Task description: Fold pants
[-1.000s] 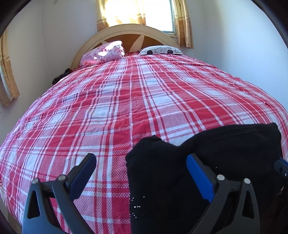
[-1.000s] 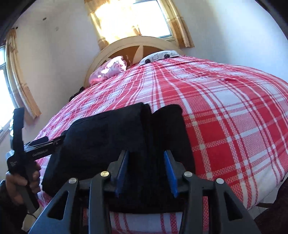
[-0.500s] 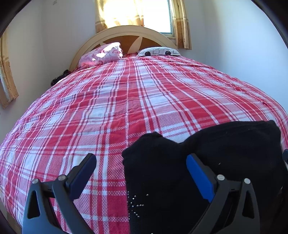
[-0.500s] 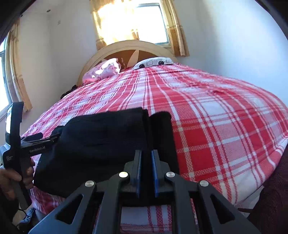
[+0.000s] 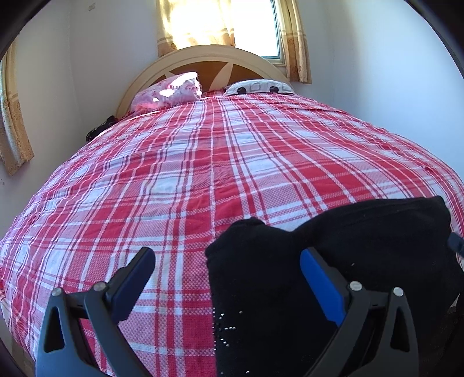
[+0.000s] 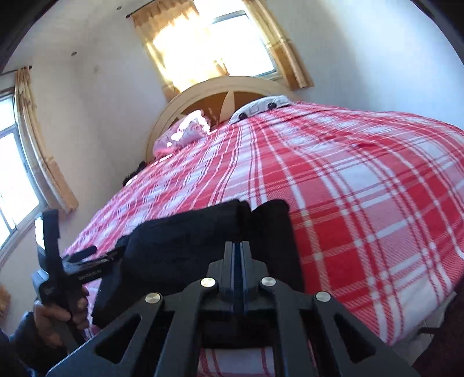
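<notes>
Folded black pants (image 5: 362, 237) lie near the foot edge of the red plaid bed (image 5: 203, 174). My left gripper (image 5: 227, 253) is open: one finger hangs over the bedspread, the other over the pants, whose left edge lies between them. In the right wrist view the pants (image 6: 179, 246) fill the lower middle, and my right gripper (image 6: 237, 245) has its jaws pressed together at their near fold, pinching the cloth. A hand (image 6: 58, 316) holds the left gripper (image 6: 87, 261) at the pants' left side.
A pink pillow (image 5: 168, 94) and a white patterned pillow (image 5: 258, 87) lean against the curved headboard (image 5: 208, 55) below a bright curtained window (image 5: 220, 23). A dark bundle (image 5: 101, 129) sits between bed and left wall. The foot edge of the bed (image 6: 406, 319) runs close by.
The right gripper's jaws went from apart over the pants to fully together on the fold, and its view rolled slightly. The left gripper stayed put and open.
</notes>
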